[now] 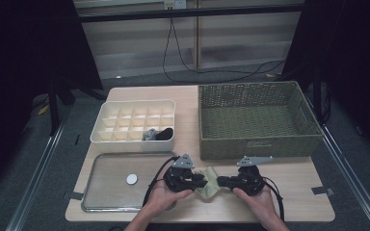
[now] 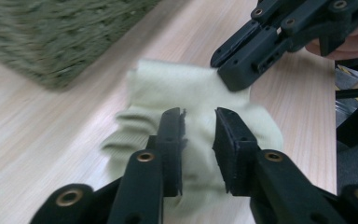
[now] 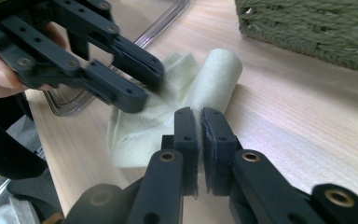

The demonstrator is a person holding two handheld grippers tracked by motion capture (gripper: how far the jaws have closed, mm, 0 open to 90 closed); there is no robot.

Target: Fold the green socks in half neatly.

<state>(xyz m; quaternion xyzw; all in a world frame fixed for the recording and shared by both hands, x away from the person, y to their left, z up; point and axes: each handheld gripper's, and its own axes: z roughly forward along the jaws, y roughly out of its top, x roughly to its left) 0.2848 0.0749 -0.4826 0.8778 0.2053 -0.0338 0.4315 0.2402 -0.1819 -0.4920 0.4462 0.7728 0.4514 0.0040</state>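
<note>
A pale green cloth [image 1: 211, 184], partly rolled, lies crumpled on the wooden table between my two grippers. My left gripper [image 1: 203, 180] points right at it; in the left gripper view its jaws [image 2: 199, 116] stand apart over the cloth [image 2: 177, 88] and the pads do not press on it. My right gripper [image 1: 220, 181] points left. Its jaws [image 3: 200, 114] are closed together at the cloth's near edge [image 3: 168, 126]. Seen from the left gripper view, the right gripper [image 2: 228, 70] pinches the cloth's far corner. The left gripper [image 3: 144, 86] hovers over the cloth's other side.
A green wicker basket [image 1: 257, 144] stands behind the grippers to the right. A cream divider box [image 1: 125, 118] at the back left holds dark items [image 1: 159, 134]. A metal tray [image 1: 106, 192] with a small white disc [image 1: 132, 179] lies left of the left hand.
</note>
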